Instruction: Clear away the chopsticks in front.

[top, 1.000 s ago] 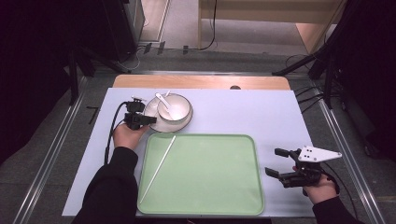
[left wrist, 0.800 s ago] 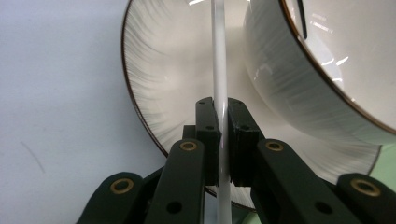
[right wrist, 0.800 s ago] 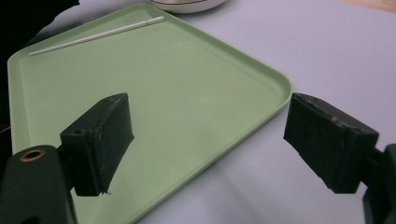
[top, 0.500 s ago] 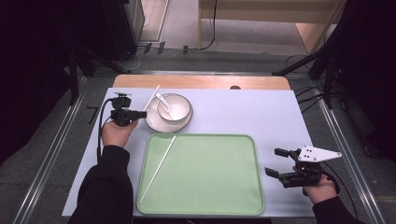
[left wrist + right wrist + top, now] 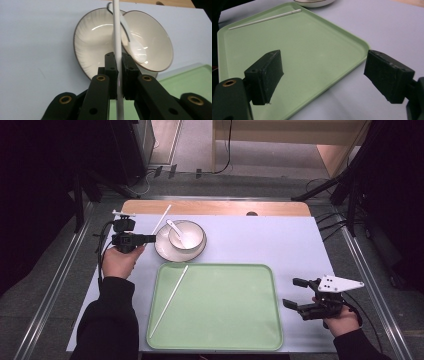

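Left gripper [image 5: 119, 75] jaws clenched on chopstick [image 5: 117, 37] near surface's far left corner, beside plate [image 5: 165, 251]; right gripper [image 5: 296, 294] jaws released.

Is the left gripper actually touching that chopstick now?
Touching. In the left gripper view the left gripper has both jaws shut on the white chopstick, pads pressed on either side with no gap.

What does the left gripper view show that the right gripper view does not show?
Left gripper view alone: the left tool shut on a white chopstick, with a plate, a bowl and a spoon behind it. Right gripper view alone: the right tool open with nothing between its pads, and a second chopstick lying on the green tray. Both show the tray and the pale tabletop.
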Motion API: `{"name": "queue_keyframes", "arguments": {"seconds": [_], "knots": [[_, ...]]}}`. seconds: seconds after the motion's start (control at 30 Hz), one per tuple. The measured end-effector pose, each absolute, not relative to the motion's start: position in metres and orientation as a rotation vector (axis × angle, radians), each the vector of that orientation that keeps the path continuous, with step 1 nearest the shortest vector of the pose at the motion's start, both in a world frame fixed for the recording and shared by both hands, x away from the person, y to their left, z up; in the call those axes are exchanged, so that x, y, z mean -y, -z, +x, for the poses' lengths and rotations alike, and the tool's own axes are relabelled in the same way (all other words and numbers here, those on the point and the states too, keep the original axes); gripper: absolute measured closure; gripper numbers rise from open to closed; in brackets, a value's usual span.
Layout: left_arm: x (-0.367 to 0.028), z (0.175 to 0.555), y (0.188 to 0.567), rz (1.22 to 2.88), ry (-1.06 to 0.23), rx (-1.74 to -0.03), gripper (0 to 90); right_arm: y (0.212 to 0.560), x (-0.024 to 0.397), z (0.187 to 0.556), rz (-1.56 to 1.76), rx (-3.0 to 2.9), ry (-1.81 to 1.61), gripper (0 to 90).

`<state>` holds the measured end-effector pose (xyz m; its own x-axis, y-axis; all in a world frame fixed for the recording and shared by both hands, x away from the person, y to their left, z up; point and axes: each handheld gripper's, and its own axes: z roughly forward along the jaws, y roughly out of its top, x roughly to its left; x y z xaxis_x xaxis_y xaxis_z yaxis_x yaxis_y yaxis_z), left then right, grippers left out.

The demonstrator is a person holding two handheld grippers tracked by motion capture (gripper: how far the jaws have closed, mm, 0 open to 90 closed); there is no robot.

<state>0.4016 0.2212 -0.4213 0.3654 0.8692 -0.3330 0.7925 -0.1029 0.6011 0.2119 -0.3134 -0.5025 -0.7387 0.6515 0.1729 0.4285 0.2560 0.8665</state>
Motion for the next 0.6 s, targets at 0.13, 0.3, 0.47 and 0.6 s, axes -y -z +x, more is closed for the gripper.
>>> {"name": "queue_keyframes", "arguments": {"seconds": [0.13, 0.3, 0.47, 0.6], "knots": [[-0.211, 0.393, 0.417, 1.92, -0.113, -1.408, 85.9, 0.503, 0.314, 0.213, 1.011, -2.301, -1.48, 16.1], [-0.201, 0.379, 0.414, 1.94, -0.096, -1.368, 85.9, 0.502, 0.314, 0.213, 1.011, -2.303, -1.484, 16.1], [-0.196, 0.366, 0.409, 1.951, -0.102, -1.345, 85.9, 0.503, 0.313, 0.215, 1.002, -2.303, -1.484, 16.1], [-0.194, 0.353, 0.407, 1.948, -0.114, -1.334, 85.8, 0.503, 0.313, 0.216, 1.001, -2.309, -1.485, 16.1]]}}
